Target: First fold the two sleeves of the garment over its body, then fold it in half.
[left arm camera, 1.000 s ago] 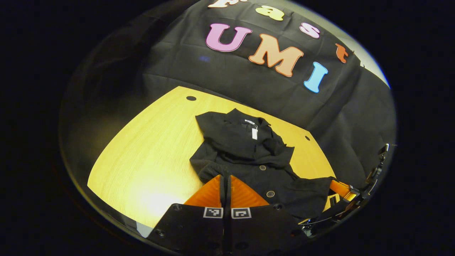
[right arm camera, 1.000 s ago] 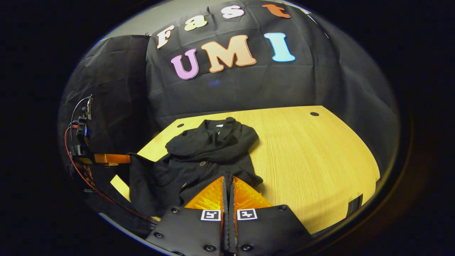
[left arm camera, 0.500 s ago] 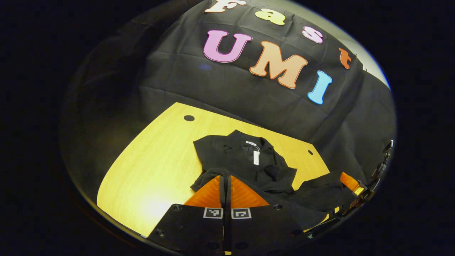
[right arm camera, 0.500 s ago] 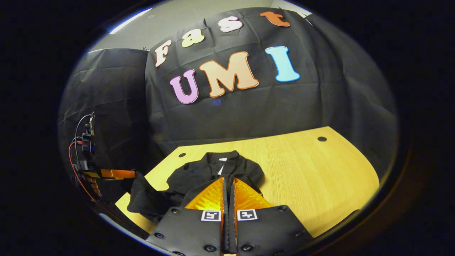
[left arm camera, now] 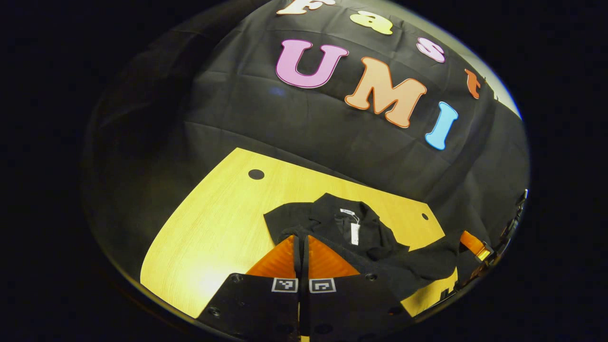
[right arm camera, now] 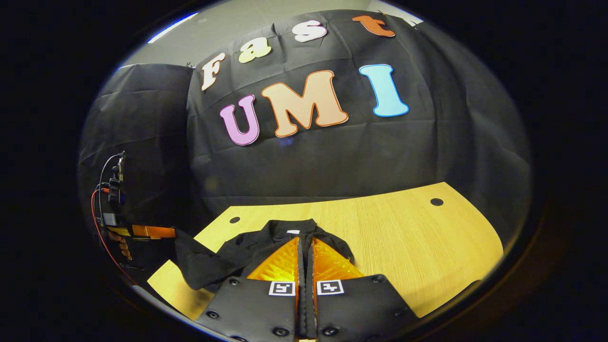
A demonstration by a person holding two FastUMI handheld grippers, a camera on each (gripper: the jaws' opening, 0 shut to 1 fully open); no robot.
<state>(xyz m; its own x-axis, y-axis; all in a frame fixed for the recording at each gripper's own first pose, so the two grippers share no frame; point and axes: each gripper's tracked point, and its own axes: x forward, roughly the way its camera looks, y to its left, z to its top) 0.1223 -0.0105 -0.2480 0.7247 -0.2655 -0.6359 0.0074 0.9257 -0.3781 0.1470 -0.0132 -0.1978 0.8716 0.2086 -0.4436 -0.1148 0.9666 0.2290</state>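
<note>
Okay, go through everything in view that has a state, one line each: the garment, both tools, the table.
Garment: black, sleeves folded over its body, hem lifted off the table toward the collar, half-fold under way, not yet laid flat.
Left tool: shut on the garment's hem corner.
Right tool: shut on the other hem corner, over the collar area.
Table: bears the garment's collar end.

Bare table (right arm camera: 418,247) lies open at right of the right gripper view; the garment (right arm camera: 247,247) crowds lower centre.

Yellow wooden table (left arm camera: 213,228), black garment (left arm camera: 332,223) on it
</note>
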